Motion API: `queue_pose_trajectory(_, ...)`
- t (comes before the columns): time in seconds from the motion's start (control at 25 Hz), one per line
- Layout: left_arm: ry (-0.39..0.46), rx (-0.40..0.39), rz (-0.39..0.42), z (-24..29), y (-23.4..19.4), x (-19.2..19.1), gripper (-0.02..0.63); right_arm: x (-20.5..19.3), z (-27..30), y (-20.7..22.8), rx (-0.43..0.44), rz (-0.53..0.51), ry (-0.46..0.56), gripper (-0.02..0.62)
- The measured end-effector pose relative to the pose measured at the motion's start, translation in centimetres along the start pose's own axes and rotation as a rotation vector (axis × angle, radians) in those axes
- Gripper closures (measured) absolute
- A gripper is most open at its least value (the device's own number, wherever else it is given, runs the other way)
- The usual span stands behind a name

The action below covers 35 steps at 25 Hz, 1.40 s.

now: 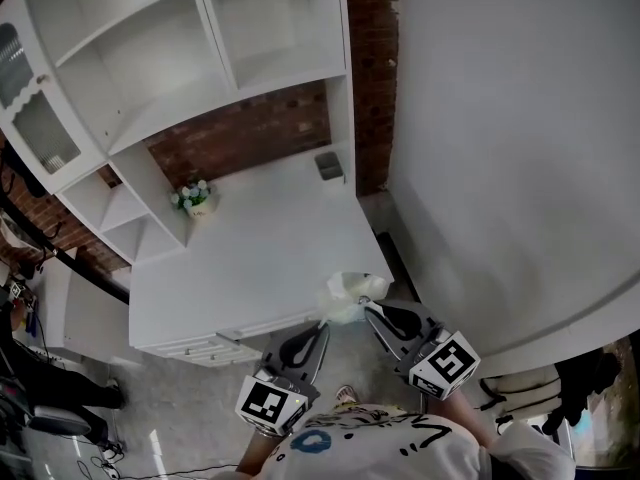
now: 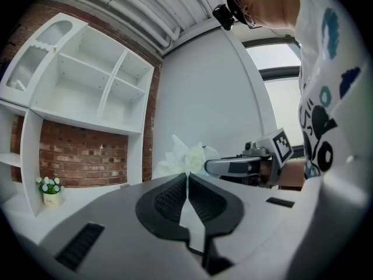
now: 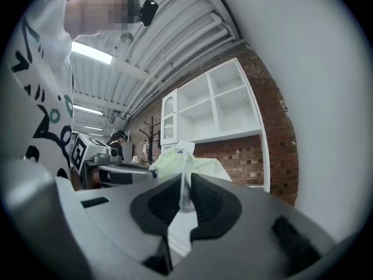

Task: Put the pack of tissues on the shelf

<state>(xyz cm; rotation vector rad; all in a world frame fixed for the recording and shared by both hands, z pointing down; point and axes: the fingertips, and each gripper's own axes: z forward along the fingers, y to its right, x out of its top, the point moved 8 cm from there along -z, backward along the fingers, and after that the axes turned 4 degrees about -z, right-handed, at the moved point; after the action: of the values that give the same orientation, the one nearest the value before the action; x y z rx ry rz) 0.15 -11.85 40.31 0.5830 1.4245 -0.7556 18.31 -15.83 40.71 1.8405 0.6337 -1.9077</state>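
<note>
The left tongs (image 1: 322,328) and right tongs (image 1: 372,311) pinched shut on the pack of tissues (image 1: 350,293) between them, at the counter (image 1: 260,258) edge; the shelf (image 1: 160,108) lay ahead-left.

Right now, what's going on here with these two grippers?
A person is carrying a pack of tissues with both tools. The left gripper and the right gripper are each shut on its thin wrapper. The pack is at the front edge of the white counter, not yet on the shelf unit behind it.
</note>
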Motion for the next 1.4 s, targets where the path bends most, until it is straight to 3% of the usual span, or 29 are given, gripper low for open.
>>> queue_pose_trajectory(0.52, 0.019, -0.031, -0.001, 2.1, -3.9, -0.4, 0.589, -0.7, 3.5, 2.1, -0.023, -0.006, 0.003, 0.552)
queue_pose_trajectory(0.92, 0.029, 0.030, -0.021, 4.9, -5.9, 0.0, 0.591, -0.8, 6.6, 6.1, 0.057, -0.020, 0.006, 0.552)
queue_pose_trajectory(1.4, 0.036, 0.094, -0.019, 12.2, -7.8, 1.2, 0.589, -0.5, 8.8, 14.1, 0.118, -0.029, 0.018, 0.552)
